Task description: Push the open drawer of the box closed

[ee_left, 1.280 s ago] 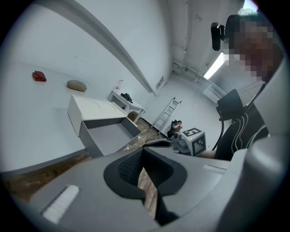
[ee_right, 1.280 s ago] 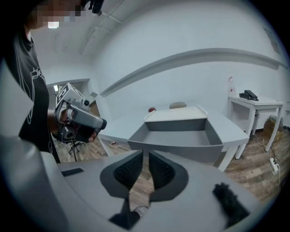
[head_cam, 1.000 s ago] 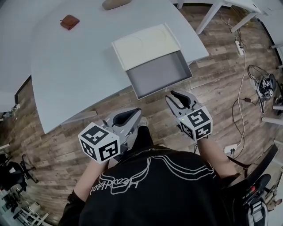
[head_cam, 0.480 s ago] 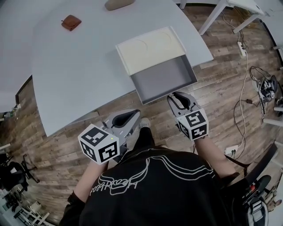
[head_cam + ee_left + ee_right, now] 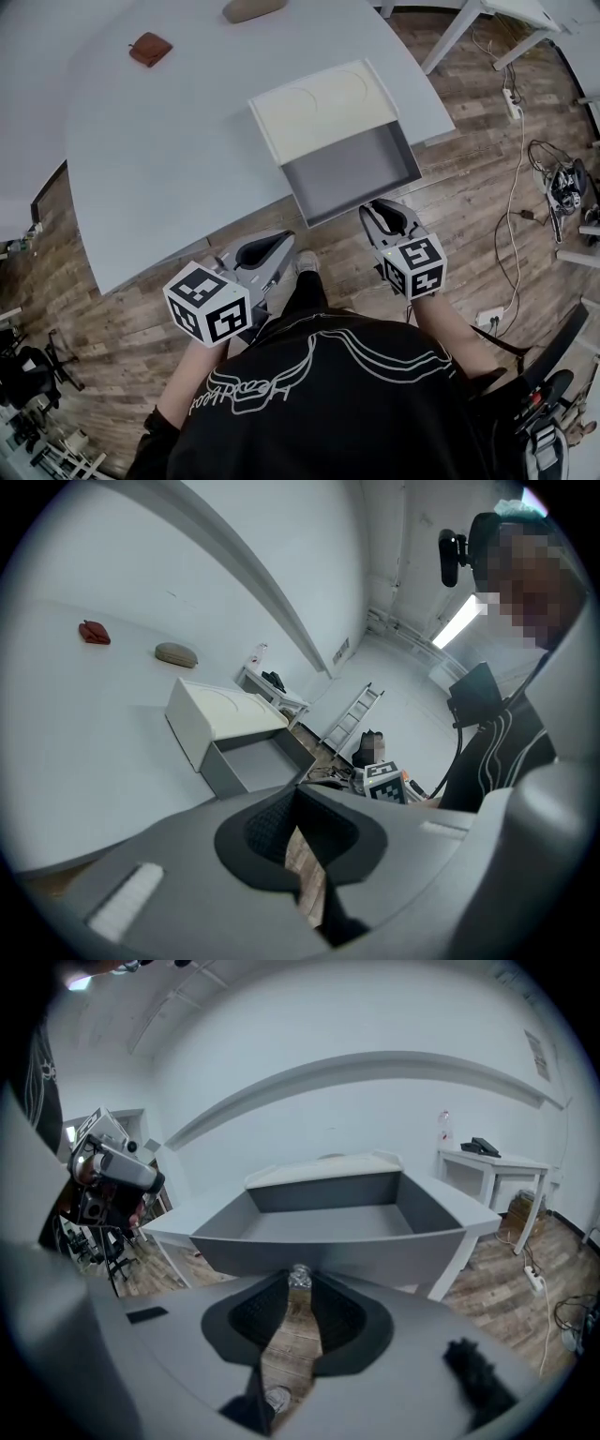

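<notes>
Closing in on the drawer (image 5: 352,169) now: it stands pulled well out of the cream box (image 5: 319,103) at the near edge of the bench (image 5: 159,159), and the right tongs (image 5: 375,208) are squeezed to a slit, holding nothing, tips right at the front panel where a small shiny knob (image 5: 299,1277) shows. The left tongs (image 5: 284,238) hang lower, off the bench, likewise nearly closed and empty. I'd judge that drawer light, stiff and empty, so a flat push mid-panel by the knob should slide it without skewing, though the box itself may scoot back.
</notes>
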`<state>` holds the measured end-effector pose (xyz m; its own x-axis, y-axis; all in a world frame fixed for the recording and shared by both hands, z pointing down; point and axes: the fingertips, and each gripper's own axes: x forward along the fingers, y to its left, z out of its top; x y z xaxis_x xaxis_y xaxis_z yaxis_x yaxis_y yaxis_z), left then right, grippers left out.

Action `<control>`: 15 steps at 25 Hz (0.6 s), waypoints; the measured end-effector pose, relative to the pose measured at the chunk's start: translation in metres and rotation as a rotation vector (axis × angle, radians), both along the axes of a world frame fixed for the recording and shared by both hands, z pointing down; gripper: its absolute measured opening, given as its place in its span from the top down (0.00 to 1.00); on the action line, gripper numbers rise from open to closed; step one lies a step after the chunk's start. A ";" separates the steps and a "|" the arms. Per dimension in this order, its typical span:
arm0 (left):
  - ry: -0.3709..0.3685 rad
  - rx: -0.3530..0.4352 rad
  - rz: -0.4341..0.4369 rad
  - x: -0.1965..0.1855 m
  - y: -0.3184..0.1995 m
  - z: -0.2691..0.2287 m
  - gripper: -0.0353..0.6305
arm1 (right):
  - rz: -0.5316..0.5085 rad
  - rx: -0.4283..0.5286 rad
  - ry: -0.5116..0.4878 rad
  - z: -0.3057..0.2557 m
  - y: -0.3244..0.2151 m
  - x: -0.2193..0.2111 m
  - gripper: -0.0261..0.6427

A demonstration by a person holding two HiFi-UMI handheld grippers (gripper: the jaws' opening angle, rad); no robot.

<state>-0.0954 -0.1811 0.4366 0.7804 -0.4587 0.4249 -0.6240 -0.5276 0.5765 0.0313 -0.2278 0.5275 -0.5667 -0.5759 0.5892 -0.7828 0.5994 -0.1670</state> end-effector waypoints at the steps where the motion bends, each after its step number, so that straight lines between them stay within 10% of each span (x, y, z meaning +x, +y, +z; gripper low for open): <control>1: 0.003 0.001 -0.004 -0.002 -0.002 -0.001 0.94 | 0.003 -0.003 0.000 0.000 0.000 0.000 0.84; 15: 0.025 0.004 -0.007 -0.013 -0.013 -0.004 0.94 | 0.064 -0.025 -0.017 -0.002 -0.001 0.001 0.84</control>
